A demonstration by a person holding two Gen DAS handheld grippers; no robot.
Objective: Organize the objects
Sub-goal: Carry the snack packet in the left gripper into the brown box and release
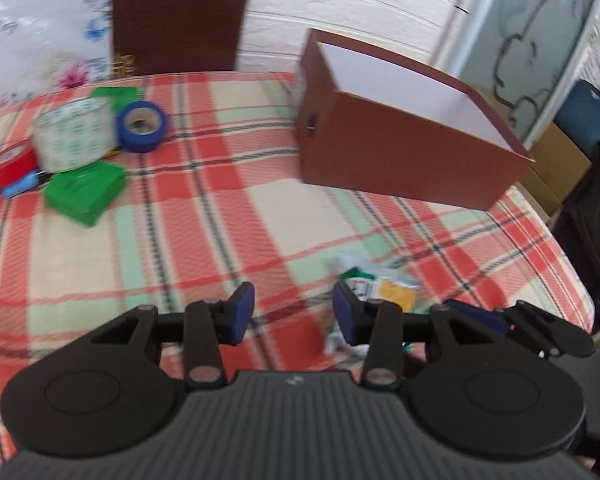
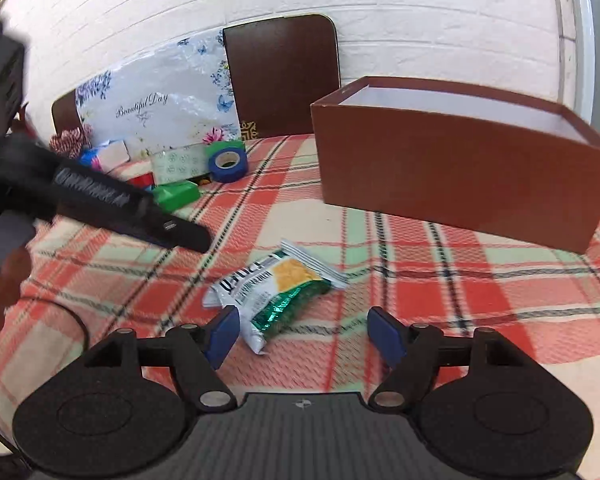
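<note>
On floral board (image 2: 156, 116), "Beautiful Day"

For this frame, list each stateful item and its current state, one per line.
Left gripper: open, holding nothing.
Right gripper: open, empty, hovering near the snack packet.
Brown box: lidless, upright on the cloth.
Snack packet: sealed, lying flat, ungripped.
Blue tape roll: lying on its side.

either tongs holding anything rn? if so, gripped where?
Nothing held. The right tongs are open, with the snack packet lying on the tablecloth just ahead, ungripped. The left tongs are open over bare cloth.
</note>
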